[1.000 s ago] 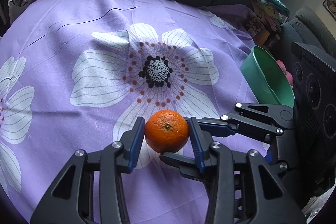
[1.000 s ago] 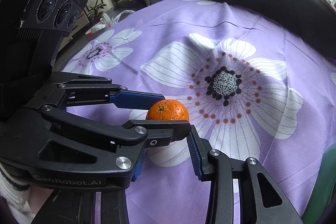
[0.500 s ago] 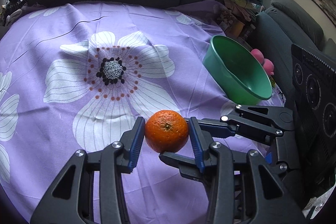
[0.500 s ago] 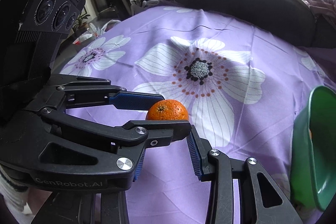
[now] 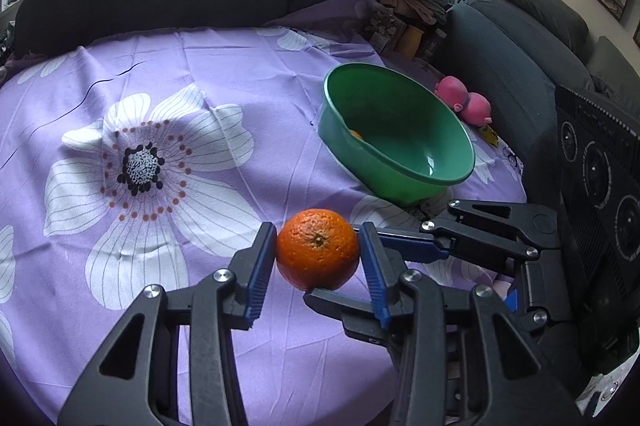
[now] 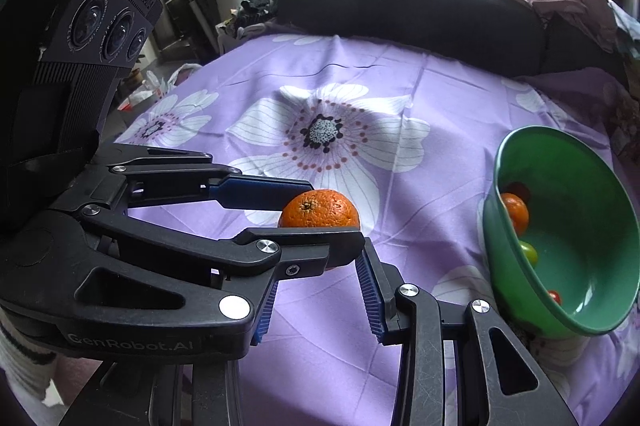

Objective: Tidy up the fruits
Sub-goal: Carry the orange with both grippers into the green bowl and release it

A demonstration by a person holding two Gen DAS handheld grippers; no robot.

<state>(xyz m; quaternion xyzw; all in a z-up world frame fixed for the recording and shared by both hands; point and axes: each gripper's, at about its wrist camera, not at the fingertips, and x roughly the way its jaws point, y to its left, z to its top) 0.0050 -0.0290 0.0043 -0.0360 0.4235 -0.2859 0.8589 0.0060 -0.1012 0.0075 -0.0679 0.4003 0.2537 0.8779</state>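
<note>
Swinging toward the green bowl (image 5: 400, 130) is what has changed over the last second: a second ago only a sliver of its rim showed at the right edge of the left wrist view, and now the whole bowl sits in the upper right of centre there, while the flower print on the purple cloth (image 5: 200, 66) has slid to the left.

Grip has not changed. The left gripper (image 5: 318, 258) is clenched on the orange (image 5: 318, 248), a blue pad pressed to each side of it, the fruit lifted clear of the cloth with its stem dimple facing the camera. The right gripper (image 6: 320, 290) is spread with nothing between its fingers; in its own view it lies low in the frame, just beneath the left gripper's fingers, which cross in from the left with the orange (image 6: 320, 210).

From the held orange the bowl lies up and to the right in the left wrist view, near but not yet under the fruit. In the right wrist view the bowl (image 6: 560, 162) fills the right edge, tilted open toward the camera, with another orange, something greenish and a small red fruit inside. My judgement: the carrying hand must travel on rightward and over the near rim before letting go.
</note>
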